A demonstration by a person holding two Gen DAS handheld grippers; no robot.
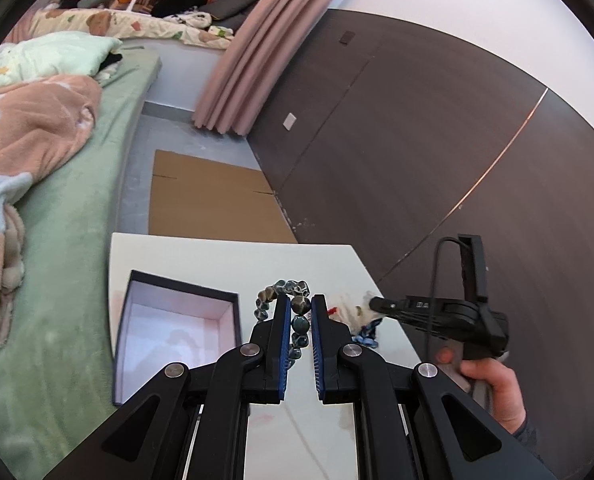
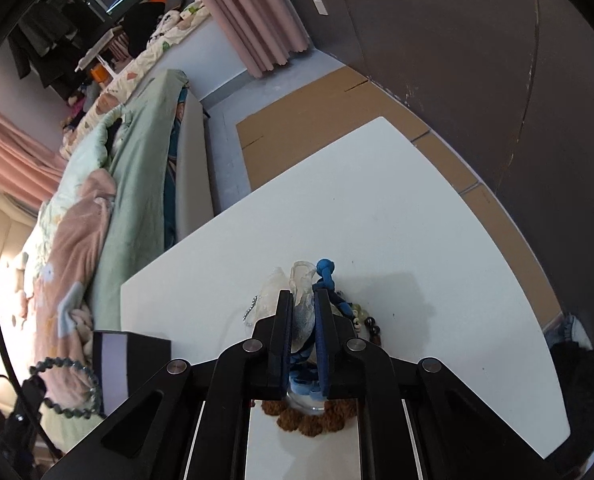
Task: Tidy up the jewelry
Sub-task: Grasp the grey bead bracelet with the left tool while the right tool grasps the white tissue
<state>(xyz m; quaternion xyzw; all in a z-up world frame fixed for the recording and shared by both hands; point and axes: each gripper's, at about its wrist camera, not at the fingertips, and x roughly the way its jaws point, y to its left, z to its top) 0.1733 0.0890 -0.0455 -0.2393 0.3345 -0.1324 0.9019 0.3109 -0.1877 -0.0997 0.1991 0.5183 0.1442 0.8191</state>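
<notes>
Left tool: jaws closed on a bracelet of dark blue-grey faceted beads, gripped on one side of the loop so the remainder hangs free, clear of the bench. In the right wrist view the same bracelet hangs as an open ring at 8 o'clock, beside the box.

Right tool: jaws drawn close around a clear, frosted plastic piece, with a blue knotted cord lying against the right-hand pad. Firm grip cannot be confirmed.

Destination: an open rectangular box, black outside with pale pink lining, stands on the white bench at 9 o'clock of the left tool; its interior appears empty. Judgement: the bracelet is being carried there.

Remaining stock: a heap under the right tool, comprising the cord, a brown rough-beaded ring, small dark and green beads and a silver ball chain. The pieces overlap; lifting one may drag its neighbours.
</notes>
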